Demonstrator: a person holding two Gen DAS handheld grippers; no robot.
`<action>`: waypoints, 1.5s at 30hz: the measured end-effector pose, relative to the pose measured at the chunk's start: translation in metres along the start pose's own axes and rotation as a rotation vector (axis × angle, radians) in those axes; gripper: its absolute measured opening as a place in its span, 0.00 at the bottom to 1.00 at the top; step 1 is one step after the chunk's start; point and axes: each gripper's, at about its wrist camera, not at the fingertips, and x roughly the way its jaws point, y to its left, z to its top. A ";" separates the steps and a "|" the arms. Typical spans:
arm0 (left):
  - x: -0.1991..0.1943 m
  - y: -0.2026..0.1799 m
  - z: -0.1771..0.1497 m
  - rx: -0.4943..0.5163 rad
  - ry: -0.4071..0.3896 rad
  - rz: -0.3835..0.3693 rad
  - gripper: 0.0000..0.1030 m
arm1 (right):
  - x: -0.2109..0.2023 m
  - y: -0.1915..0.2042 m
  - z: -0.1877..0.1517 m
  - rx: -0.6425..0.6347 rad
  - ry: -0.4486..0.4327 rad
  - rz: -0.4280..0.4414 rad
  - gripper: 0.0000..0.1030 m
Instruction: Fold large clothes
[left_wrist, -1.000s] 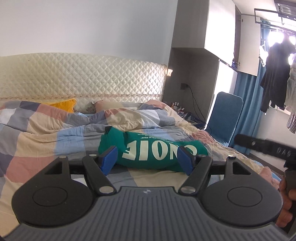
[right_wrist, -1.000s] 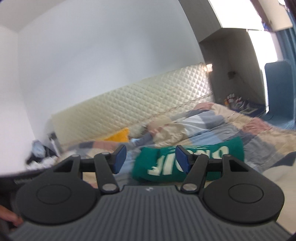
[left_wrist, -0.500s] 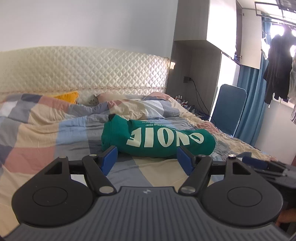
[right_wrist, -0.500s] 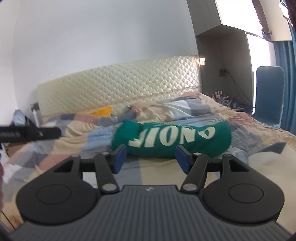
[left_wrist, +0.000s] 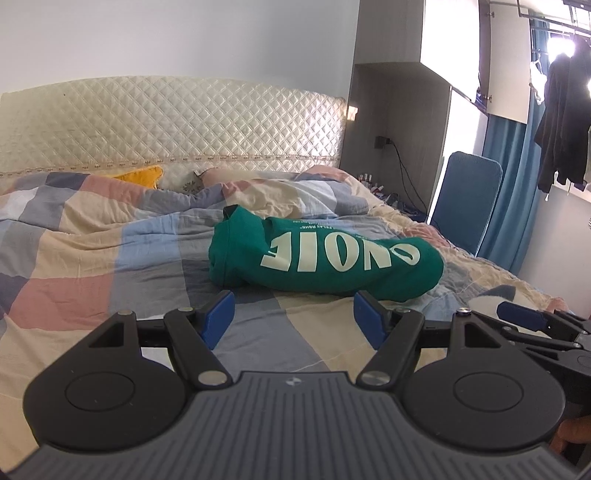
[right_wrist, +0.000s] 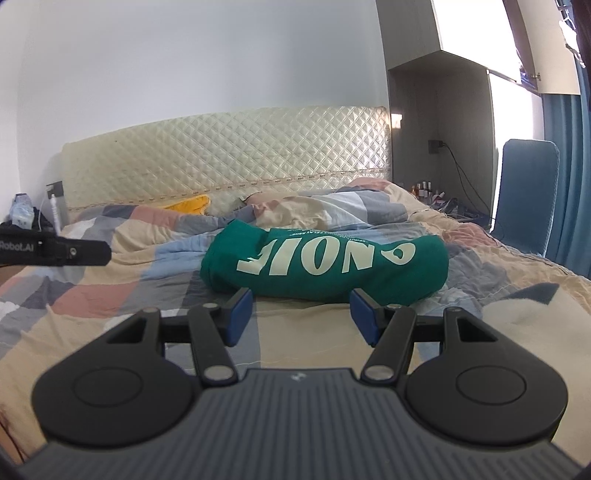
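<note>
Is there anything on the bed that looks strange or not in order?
The green shirt lies bunched in a lumpy roll on the checked quilt, its white lettering upside down to both cameras. The quilt is rumpled near the headboard. Both grippers, left and right, are open, touching nothing.

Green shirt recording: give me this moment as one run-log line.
green shirt: bundled on quilt, untouched | left gripper: open, short of shirt | right gripper: open, short of shirt | fold: shirt not held
</note>
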 end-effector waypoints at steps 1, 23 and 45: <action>0.002 -0.001 0.000 0.003 0.002 -0.001 0.73 | 0.000 0.000 0.000 0.000 0.000 -0.001 0.61; 0.017 -0.008 -0.010 0.018 0.029 0.055 0.97 | 0.005 -0.006 -0.003 0.020 0.012 -0.031 0.72; 0.014 -0.013 -0.010 0.014 0.022 0.105 1.00 | 0.007 -0.009 -0.005 0.020 0.001 -0.049 1.00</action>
